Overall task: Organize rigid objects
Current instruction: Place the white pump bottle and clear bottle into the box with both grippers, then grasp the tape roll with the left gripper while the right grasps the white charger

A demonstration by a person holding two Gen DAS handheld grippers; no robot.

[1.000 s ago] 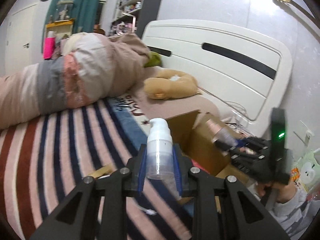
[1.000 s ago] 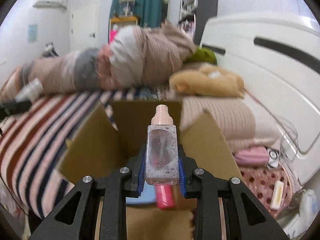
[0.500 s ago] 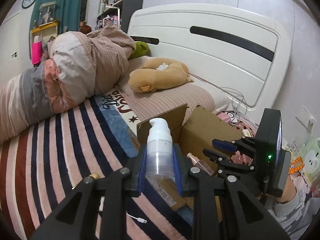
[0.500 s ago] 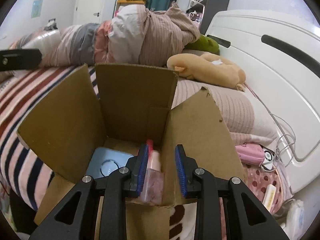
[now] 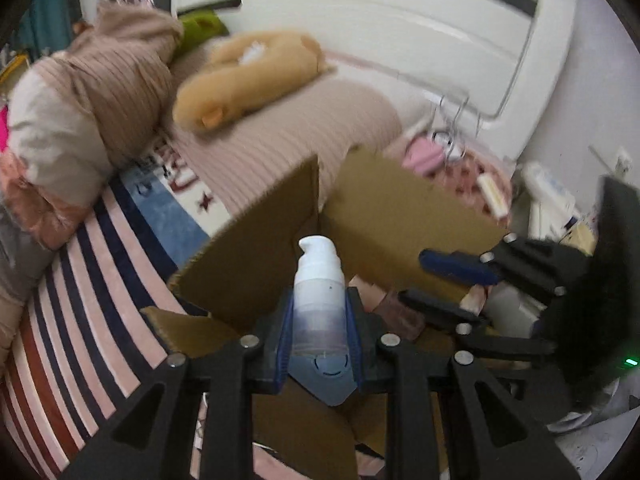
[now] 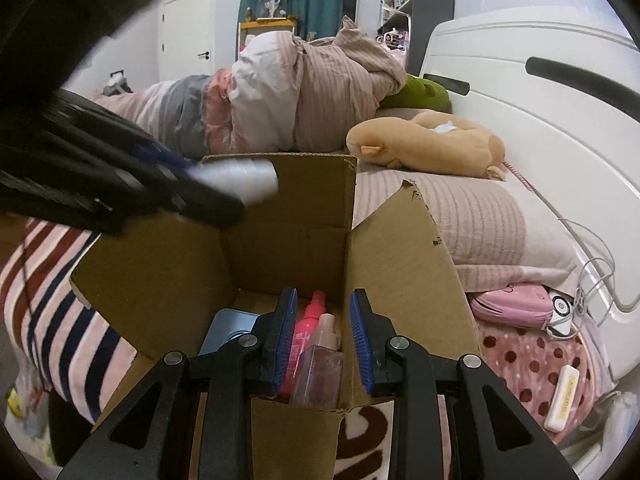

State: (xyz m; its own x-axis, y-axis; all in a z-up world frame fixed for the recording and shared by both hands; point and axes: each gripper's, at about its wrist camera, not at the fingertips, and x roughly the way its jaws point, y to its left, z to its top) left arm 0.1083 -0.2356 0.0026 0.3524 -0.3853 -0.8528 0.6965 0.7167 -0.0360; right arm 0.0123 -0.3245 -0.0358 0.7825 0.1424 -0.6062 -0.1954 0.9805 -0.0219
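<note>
My left gripper (image 5: 319,332) is shut on a white pump bottle (image 5: 319,296) and holds it over the open cardboard box (image 5: 256,256). That gripper and bottle (image 6: 244,182) show at upper left in the right wrist view. My right gripper (image 6: 324,336) is open and empty above the box (image 6: 400,248); it also shows at right in the left wrist view (image 5: 444,284). Inside the box lie a clear pink bottle (image 6: 320,364), a bright pink bottle (image 6: 306,328) and a blue flat item (image 6: 226,330).
The box sits at the edge of a bed with a striped blanket (image 5: 80,280). A tan plush toy (image 6: 428,140), a rolled duvet (image 6: 300,88) and the white headboard (image 6: 540,80) lie beyond. A pink pouch (image 6: 516,306) and cables lie at the right.
My right gripper opened wider after letting the clear pink bottle into the box. My left gripper carried the white pump bottle right, over the box.
</note>
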